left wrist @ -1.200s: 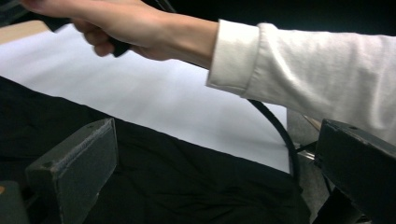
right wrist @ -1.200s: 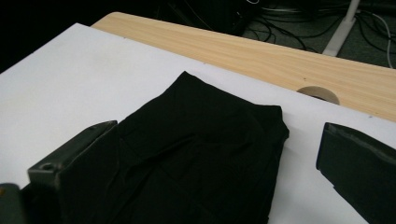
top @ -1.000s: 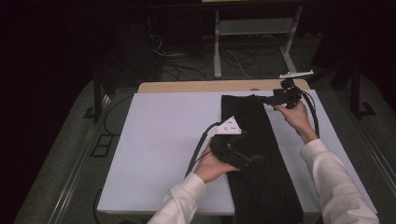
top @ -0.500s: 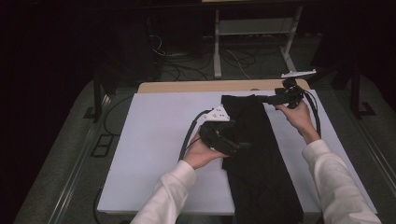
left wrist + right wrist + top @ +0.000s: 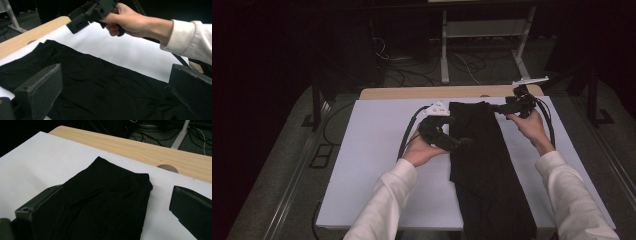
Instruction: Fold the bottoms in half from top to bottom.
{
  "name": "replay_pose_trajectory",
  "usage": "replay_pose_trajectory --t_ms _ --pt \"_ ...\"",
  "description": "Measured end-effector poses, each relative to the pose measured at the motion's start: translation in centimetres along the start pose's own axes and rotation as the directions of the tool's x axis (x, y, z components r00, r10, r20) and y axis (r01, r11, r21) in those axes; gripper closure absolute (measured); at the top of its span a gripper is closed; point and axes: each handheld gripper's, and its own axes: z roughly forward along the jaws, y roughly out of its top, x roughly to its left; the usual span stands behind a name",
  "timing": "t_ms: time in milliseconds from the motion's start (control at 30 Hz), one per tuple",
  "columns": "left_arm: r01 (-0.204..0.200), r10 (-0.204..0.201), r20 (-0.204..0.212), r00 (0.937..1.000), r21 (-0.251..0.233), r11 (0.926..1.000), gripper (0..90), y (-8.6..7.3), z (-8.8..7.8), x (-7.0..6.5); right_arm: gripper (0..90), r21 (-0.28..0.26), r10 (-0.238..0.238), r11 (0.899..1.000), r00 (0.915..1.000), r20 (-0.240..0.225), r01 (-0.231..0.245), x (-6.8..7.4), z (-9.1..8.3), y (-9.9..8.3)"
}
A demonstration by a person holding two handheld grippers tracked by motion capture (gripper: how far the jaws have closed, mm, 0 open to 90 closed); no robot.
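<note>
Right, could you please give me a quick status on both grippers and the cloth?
Left gripper open, over long black folded cloth. Right gripper open at its far end. Cloth flat on white table cover. Nothing in the way.

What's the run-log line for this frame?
left gripper: open, over black garment | right gripper: open, at its far end | white sheet: underneath

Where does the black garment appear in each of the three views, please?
High view: the black garment runs from the far table edge to the near edge, right of centre.
Left gripper view: it fills the lower half, between the open jaws.
Right gripper view: its far end lies centre.
Shared landmark: the wooden table edge.
</note>
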Motion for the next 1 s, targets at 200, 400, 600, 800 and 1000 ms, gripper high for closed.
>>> replay_pose_trajectory --t_ms 200,400,600,800,1000 --pt "0.022 -0.022 -0.026 0.9994 -0.005 0.9997 0.0 0.2 0.0 1.6 0.0 -0.003 0.005 1.000 1.0000 0.003 -0.005 -0.4 -0.1 -0.1" --pt "0.048 -0.048 -0.047 0.9978 0.009 0.9988 0.0 -0.1 0.4 3.2 0.0 0.002 0.011 1.000 0.9999 0.004 -0.011 -0.9 -0.1 -0.2" --pt "0.069 -0.069 -0.066 0.9955 0.010 0.9975 0.0 0.0 0.6 4.8 0.0 0.014 0.023 1.000 0.9997 0.001 -0.023 -1.4 0.1 -0.4" --pt "0.080 -0.079 -0.093 0.9925 0.007 0.9967 0.0 0.3 0.6 6.1 0.0 0.022 0.024 0.999 0.9997 -0.001 -0.024 -1.7 0.2 -0.4" --pt "0.083 -0.080 -0.106 0.9911 0.023 0.9962 0.0 0.8 1.1 7.0 0.0 0.022 0.021 1.000 0.9998 -0.001 -0.021 -1.9 0.2 -0.1"
